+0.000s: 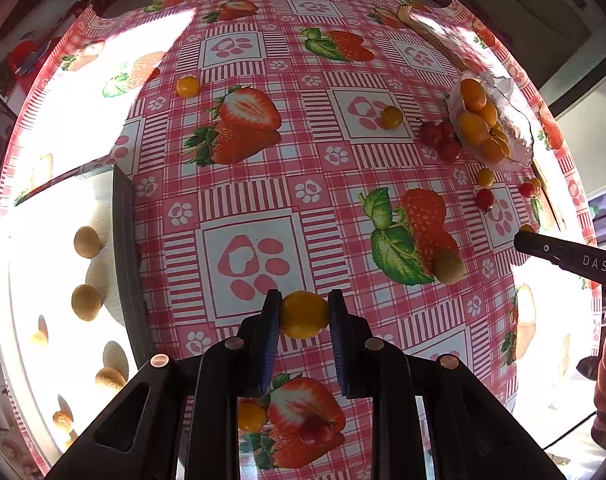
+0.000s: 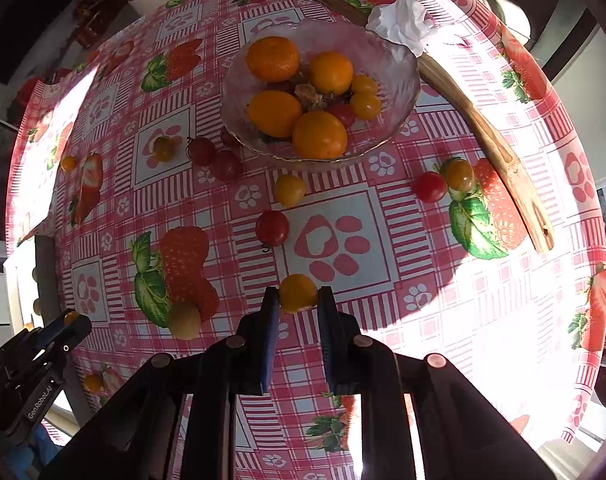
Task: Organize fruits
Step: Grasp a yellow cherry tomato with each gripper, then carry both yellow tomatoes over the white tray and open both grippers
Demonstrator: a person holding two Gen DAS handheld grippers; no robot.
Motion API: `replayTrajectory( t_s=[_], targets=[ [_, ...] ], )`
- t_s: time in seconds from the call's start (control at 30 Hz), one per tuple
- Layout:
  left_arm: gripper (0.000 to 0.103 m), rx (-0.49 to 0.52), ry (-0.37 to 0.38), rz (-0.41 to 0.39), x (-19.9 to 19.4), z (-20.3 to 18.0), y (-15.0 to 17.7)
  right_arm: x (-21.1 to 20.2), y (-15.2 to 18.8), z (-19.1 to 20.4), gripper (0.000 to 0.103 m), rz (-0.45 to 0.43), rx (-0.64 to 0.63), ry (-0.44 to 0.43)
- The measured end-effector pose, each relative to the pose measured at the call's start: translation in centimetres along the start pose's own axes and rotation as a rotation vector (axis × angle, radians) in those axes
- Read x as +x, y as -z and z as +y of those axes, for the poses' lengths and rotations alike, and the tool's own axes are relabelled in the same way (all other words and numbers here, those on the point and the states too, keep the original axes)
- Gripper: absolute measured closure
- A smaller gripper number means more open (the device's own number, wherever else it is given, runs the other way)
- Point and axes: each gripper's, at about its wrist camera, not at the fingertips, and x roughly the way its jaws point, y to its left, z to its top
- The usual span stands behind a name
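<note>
Fruits lie scattered over the strawberry-print tablecloth (image 2: 383,288), and each pair of tongs has one in hand; the left gripper (image 1: 304,316) is closed on a yellow cherry tomato (image 1: 303,315), its blue pads pressing either side, and the right gripper (image 2: 298,300) is closed in the same way on an orange-yellow cherry tomato (image 2: 297,293); both fruits appear lifted just clear of the cloth, though the gap is hard to judge. The step in hand looks like the carry after a double pick. The glass bowl (image 2: 399,60) at the far side already holds tangerines (image 2: 273,59) and a few small tomatoes, so it seems the likely goal; whether kinds are being sorted apart I cannot tell. Loose fruit remains: a red cherry tomato (image 2: 272,228) and a yellow one (image 2: 289,190) between the right gripper and the bowl, red grapes (image 2: 213,158) just beside the bowl's rim, a red and an orange tomato (image 2: 443,182) near the wooden utensil (image 2: 499,152). The next move calls for a steady hold, height enough to clear the rim, and a release low inside so nothing rolls out; the two grippers should not crowd each other over the bowl.
</note>
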Motion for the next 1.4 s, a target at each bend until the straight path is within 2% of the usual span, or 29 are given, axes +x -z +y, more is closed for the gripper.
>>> replayTrajectory(
  t_s=[0.27, 0.6, 0.7, 0.83, 0.97, 1.17, 1.4],
  targets=[
    [0.078, 0.007, 0.004, -0.032, -3.1, 0.4, 2.2, -2.0, 3.4, 1.6, 0.082, 0.000, -0.005, -0.010],
    [0.078, 0.051, 0.007, 0.003, -5.3, 1.4, 3.8, -5.0, 5.9, 3.6, 0.082, -0.047, 0.040, -0.029],
    [0.078, 0.071, 0.015, -0.010, -5.9, 1.3, 3.7, -6.6, 6.3, 3.3, 0.082, -0.079, 0.075, -0.079],
    [0.078, 0.061, 0.024, -0.045, -7.0, 1.3, 3.4, -8.3, 7.1, 2.3, 0.082, -0.098, 0.146, -0.219],
    [0.078, 0.059, 0.018, -0.083, -8.0, 1.5, 3.6, -9.4, 8.2, 2.0, 0.082, -0.116, 0.162, -0.263],
    [0.078, 0.040, 0.003, -0.097, -8.4, 2.9, 4.4, -9.6, 8.9, 2.7, 0.082, -0.090, 0.117, -0.236],
    [0.078, -0.059, -0.031, -0.099, -8.7, 7.1, 5.2, -9.1, 8.0, 5.9, 0.082, -0.051, 0.015, -0.202]
  ],
)
